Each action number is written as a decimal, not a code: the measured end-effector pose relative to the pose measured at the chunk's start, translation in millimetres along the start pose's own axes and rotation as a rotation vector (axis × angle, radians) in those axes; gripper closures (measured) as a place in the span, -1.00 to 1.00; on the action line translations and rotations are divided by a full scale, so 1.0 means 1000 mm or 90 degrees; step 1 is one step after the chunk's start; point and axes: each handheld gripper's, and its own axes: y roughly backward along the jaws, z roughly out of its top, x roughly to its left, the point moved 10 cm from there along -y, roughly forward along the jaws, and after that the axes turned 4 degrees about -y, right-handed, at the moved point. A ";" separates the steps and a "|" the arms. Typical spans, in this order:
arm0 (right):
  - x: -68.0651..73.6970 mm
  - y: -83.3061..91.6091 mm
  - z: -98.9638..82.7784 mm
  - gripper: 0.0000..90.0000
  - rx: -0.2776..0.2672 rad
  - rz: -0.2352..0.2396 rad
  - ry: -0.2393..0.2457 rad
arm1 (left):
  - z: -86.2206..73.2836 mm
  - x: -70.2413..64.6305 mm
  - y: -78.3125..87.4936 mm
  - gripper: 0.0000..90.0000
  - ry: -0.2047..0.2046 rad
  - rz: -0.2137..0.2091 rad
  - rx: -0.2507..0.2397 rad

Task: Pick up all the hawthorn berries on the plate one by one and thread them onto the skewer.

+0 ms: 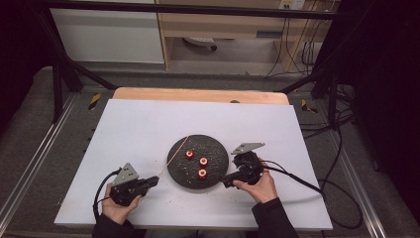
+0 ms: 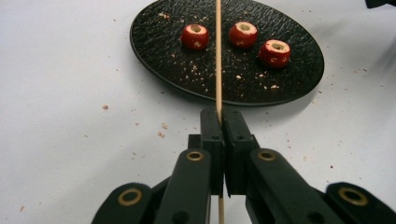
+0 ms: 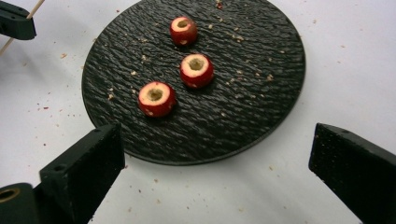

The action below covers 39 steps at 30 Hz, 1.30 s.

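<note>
Item: thin, stiff, snappable skewer, pinched near its end in your left tool, tip over the plate; right tool gapes empty beside three small, firm cored fruits

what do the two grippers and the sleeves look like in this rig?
Both the left gripper and the right gripper are matte black with two blocky jaws; brass-coloured pivot rings show on the linkage arms in the left gripper view. Each carries a grey three-cornered plate on top and trails a black cable. The person wears dark sleeves.
</note>
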 end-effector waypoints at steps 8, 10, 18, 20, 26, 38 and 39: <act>0.021 -0.016 0.014 -0.74 0.046 0.019 0.026 | -0.001 0.000 0.000 0.95 0.000 0.000 0.002; 0.025 -0.020 0.017 -0.68 0.056 0.026 0.031 | -0.001 0.000 0.000 0.95 -0.001 0.000 0.003; 0.036 -0.035 0.022 -0.46 0.112 0.041 0.040 | -0.002 0.001 -0.002 0.95 -0.001 0.002 0.009; 0.038 -0.038 0.023 -0.42 0.118 0.042 0.037 | -0.003 0.000 -0.002 0.95 -0.002 0.001 0.010; 0.042 -0.050 0.019 -0.20 0.164 0.051 0.046 | -0.003 0.001 -0.003 0.95 -0.002 0.000 0.012; 0.040 -0.067 0.015 0.12 0.215 0.061 0.064 | -0.004 0.000 -0.005 0.95 -0.005 0.000 0.021; 0.040 -0.068 0.015 0.15 0.218 0.067 0.063 | -0.005 0.001 -0.005 0.95 -0.005 0.000 0.022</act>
